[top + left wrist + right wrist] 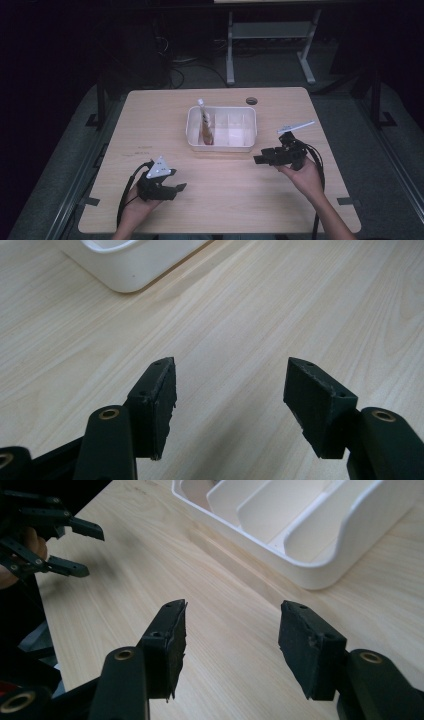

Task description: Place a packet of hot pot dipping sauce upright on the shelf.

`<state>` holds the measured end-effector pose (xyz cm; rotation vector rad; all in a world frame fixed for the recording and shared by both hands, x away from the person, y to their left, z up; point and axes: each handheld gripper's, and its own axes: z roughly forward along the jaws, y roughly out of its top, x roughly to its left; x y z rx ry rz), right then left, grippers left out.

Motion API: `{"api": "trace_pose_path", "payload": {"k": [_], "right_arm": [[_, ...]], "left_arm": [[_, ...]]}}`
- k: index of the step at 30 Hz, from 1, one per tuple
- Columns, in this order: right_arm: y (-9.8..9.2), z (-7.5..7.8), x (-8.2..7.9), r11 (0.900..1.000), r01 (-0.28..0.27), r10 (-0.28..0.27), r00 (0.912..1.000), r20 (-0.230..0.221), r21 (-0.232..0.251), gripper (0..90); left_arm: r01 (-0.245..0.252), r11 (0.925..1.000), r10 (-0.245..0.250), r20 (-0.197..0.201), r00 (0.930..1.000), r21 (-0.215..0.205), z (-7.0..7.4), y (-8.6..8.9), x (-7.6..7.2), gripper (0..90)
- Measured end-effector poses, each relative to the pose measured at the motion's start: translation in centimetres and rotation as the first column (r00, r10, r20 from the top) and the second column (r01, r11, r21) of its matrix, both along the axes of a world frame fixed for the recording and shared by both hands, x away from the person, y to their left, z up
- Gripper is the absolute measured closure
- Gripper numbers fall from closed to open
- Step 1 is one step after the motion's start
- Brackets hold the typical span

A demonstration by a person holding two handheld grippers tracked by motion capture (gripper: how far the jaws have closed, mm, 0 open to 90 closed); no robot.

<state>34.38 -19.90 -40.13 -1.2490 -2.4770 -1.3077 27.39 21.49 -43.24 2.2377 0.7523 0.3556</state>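
A light wood-grain desk (225, 200) carries a white plastic tray with 4 divided compartments (221, 145), set a little beyond the desk's middle. In the tray's leftmost compartment stands a slim tube with a white cap and an orange-brown lower part (205, 125), leaning slightly, its cap rising above the rim. The other 3 compartments look bare in the high view. A small dark round grommet (251, 101) sits in the desk near its far edge, behind the tray.

The left gripper (176, 187) is held low over the near left part of the desk, well apart from the tray, with a grey three-cornered plate (159, 168) on top. Its jaws stand wide apart with nothing between them; in the left gripper view, bare wood shows in the gap and a corner of the tray (132, 265) lies ahead at the upper left.

The right gripper (260, 159) is held near the tray's right front corner, pointing left along the tray's front. Its jaws are likewise spread and hold nothing. In the right gripper view the tray (345, 555) with its dividers lies just ahead to the right, and the left gripper (80, 550) shows farther off at the upper left.
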Motion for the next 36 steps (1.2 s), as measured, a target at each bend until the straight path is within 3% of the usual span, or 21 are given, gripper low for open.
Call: {"api": "trace_pose_path", "payload": {"k": [36], "right_arm": [[-3.5,-4.0,-3.2,0.999,0.048,-0.048,0.9972,-0.058,0.0,41.9]], "left_arm": [[0.0,1.0,0.0,-0.003,1.0,0.004,-0.1,-0.2,0.0,36.7]]}}
